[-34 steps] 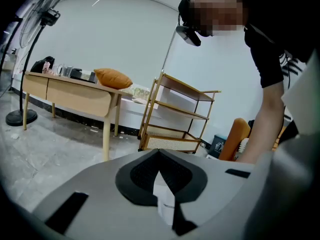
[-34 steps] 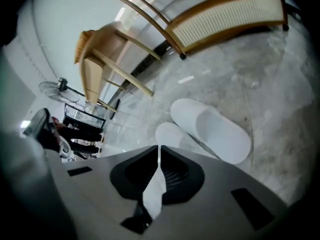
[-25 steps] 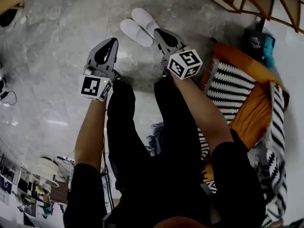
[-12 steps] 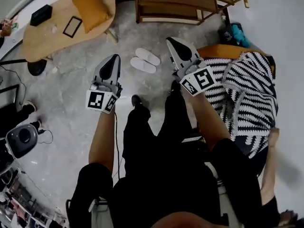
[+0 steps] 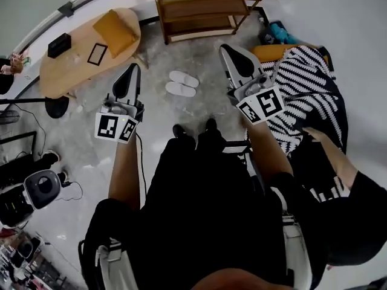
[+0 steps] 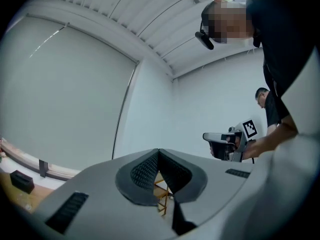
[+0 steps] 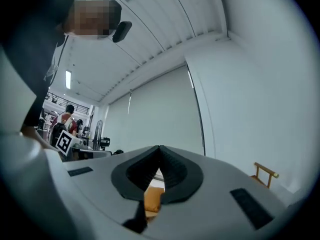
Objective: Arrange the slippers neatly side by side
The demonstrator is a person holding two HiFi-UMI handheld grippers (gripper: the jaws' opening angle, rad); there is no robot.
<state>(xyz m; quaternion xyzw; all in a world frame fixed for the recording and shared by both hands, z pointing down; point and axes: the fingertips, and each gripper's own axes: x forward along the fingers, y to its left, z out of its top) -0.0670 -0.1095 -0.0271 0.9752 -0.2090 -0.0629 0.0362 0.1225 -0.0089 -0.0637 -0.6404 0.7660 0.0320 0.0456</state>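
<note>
Right below the camera, the person stands in black shoes point(image 5: 178, 130) on the grey stone-patterned floor point(image 5: 91, 141), arms out in front. The left gripper point(image 5: 133, 71) sits at the left, and its own view shows the two dark ribbed pads pressed together at the tip with nothing between them. The right gripper point(image 5: 228, 51) is out at the right, marker cube facing the camera, and its view tells the same story: jaws together, empty, only background showing through the gap lower down. Just beside that arm lies a black-and-white striped blanket point(image 5: 302, 83), draped over an orange seat point(image 5: 269, 52).

Ahead of the shoes, between the two grippers, there they are: the white fabric slippers point(image 5: 181, 83), lying flat on the floor, side by side and touching along their long edges, toes angled the same way, well apart from both grippers.

Further left stands an oval wooden table point(image 5: 72, 68) carrying a mustard-yellow cushion point(image 5: 116, 31). Farthest back, beyond the slippers, a wooden slatted shelf unit point(image 5: 199, 6) stands by the wall.
</note>
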